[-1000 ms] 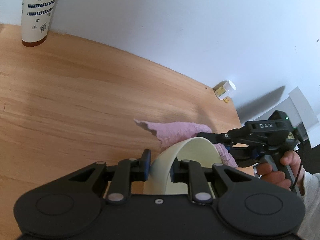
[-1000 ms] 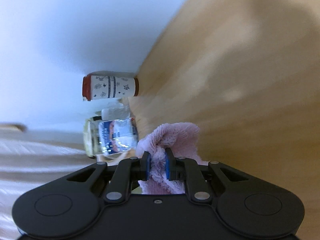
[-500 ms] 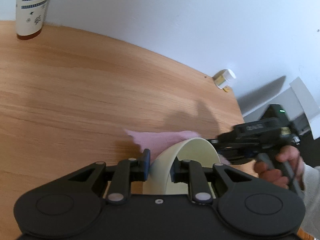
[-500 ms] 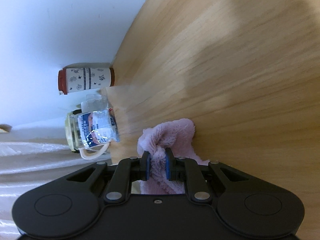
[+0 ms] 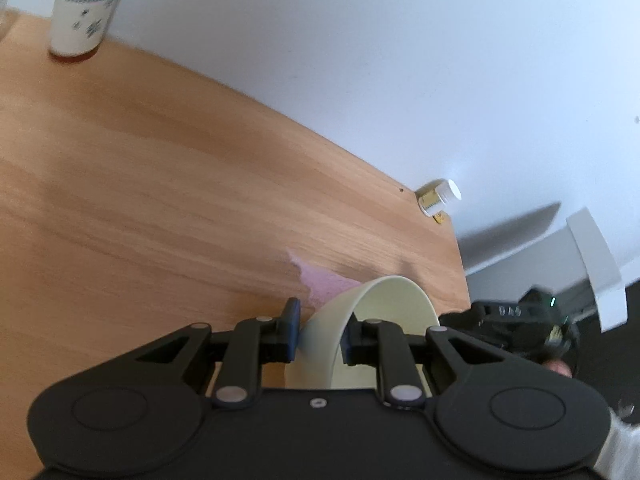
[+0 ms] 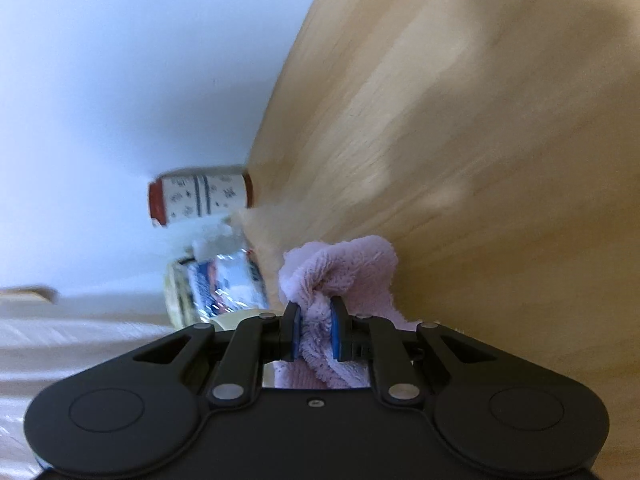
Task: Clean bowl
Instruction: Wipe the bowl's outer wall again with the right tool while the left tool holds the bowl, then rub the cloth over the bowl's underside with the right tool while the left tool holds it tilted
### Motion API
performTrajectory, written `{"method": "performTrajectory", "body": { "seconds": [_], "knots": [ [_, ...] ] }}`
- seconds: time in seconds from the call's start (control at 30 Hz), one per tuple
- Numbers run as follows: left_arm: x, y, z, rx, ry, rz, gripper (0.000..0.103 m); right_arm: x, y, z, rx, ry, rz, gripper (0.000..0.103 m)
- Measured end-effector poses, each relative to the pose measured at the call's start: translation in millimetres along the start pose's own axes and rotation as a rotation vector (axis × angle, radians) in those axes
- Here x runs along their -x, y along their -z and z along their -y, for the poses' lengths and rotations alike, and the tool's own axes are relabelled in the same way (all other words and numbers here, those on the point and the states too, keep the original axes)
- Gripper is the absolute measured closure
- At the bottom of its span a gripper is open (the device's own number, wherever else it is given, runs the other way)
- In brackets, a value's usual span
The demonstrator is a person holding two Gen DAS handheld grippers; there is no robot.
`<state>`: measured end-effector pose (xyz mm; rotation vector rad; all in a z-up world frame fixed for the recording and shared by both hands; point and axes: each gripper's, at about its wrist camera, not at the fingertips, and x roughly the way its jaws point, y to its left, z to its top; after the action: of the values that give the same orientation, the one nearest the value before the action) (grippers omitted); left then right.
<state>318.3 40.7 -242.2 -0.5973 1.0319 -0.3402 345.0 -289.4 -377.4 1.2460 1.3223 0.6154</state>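
My left gripper (image 5: pixel 320 332) is shut on the rim of a pale cream bowl (image 5: pixel 384 320), which it holds tilted on edge above the wooden table (image 5: pixel 160 200). A corner of the pink fleecy cloth (image 5: pixel 320 284) shows just behind the bowl. In the left wrist view the right gripper (image 5: pixel 504 320) sits at the bowl's right side, held by a person's hand. In the right wrist view my right gripper (image 6: pixel 314 330) is shut on a bunched fold of the pink cloth (image 6: pixel 344 268). The bowl's inside is mostly hidden.
A tall white patterned cup with a red base (image 5: pixel 86 4) stands by the wall; it appears sideways as the cup (image 6: pixel 200 196) in the right wrist view, beside a glass jar with a blue label (image 6: pixel 216 288). A small white-capped jar (image 5: pixel 436 198) sits near the table's far right corner.
The right gripper has drawn back toward the bowl's right side, so less pink cloth shows behind the bowl. The left view has rolled slightly; the bowl stays gripped.
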Motion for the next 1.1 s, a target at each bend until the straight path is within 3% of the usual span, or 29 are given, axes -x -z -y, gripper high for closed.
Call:
{"method": "performTrajectory", "body": {
  "seconds": [0.17, 0.3, 0.53, 0.73, 0.9, 1.1],
  "knots": [
    [2, 1, -9, 0.052, -0.009, 0.026, 0.085, 16, 9, 0, 0.001, -0.067, 0.031, 0.087],
    [2, 0, -11, 0.065, 0.002, 0.043, 0.085, 35, 19, -23, 0.148, -0.027, 0.019, 0.087],
    [6, -1, -5, 0.085, 0.047, 0.064, 0.085, 46, 61, -94, 0.755, 0.248, -0.008, 0.087],
    [9, -4, -1, 0.084, 0.049, 0.074, 0.085, 47, 89, -117, 1.023, 0.312, -0.066, 0.087],
    [8, -3, 2, 0.099, 0.059, 0.064, 0.085, 40, 106, -120, 1.136, 0.369, -0.124, 0.087],
    [7, -1, 4, 0.129, 0.058, 0.068, 0.085, 20, 121, -120, 1.187, 0.412, -0.147, 0.087]
  ]
}}
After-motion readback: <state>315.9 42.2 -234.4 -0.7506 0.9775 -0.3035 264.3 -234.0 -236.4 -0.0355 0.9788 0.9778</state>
